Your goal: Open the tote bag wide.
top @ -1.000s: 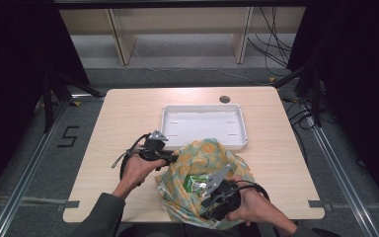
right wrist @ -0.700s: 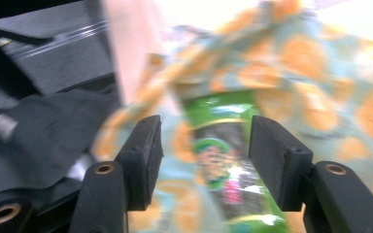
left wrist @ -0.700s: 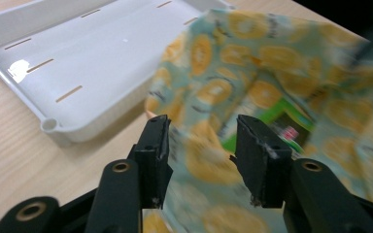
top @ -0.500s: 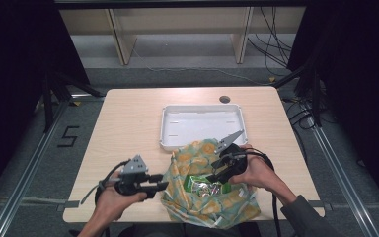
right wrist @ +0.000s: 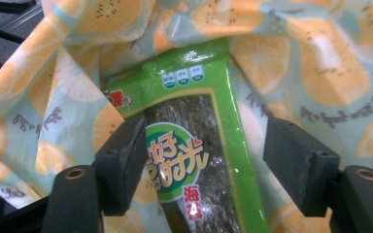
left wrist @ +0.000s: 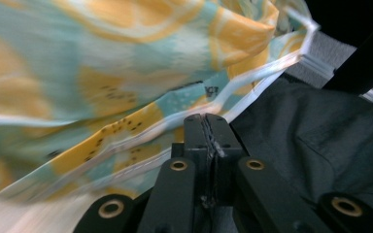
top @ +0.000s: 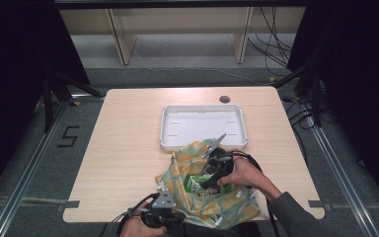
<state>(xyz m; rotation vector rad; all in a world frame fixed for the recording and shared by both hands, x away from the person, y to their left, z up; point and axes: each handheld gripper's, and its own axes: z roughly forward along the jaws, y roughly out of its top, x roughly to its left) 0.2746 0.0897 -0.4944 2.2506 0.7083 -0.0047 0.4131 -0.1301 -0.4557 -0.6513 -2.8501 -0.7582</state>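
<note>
A soft bag point(top: 212, 203) printed with orange fruit slices on teal lies at the table's near edge. Its mouth is spread open. A green snack packet point(top: 195, 183) lies inside it. My right gripper point(top: 207, 177) reaches into the mouth from the right. In the right gripper view it is open point(right wrist: 204, 165), one jaw on each side of the green packet point(right wrist: 194, 145), and the bag's lining point(right wrist: 320, 73) surrounds it. My left gripper point(top: 173, 217) is at the table's front edge, shut point(left wrist: 208, 127) on the bag's white-trimmed rim point(left wrist: 102, 73).
A shallow white tray point(top: 203, 123) stands just behind the bag, near the middle of the wooden table point(top: 128, 143). A round cable hole point(top: 224, 99) is near the far edge. The person's dark grey clothing point(left wrist: 320, 145) lies right of the left gripper.
The left gripper has moved from the bag's left side down to the table's front edge, pulling the rim with it. The right gripper has moved farther from the front edge and into the bag's mouth.
</note>
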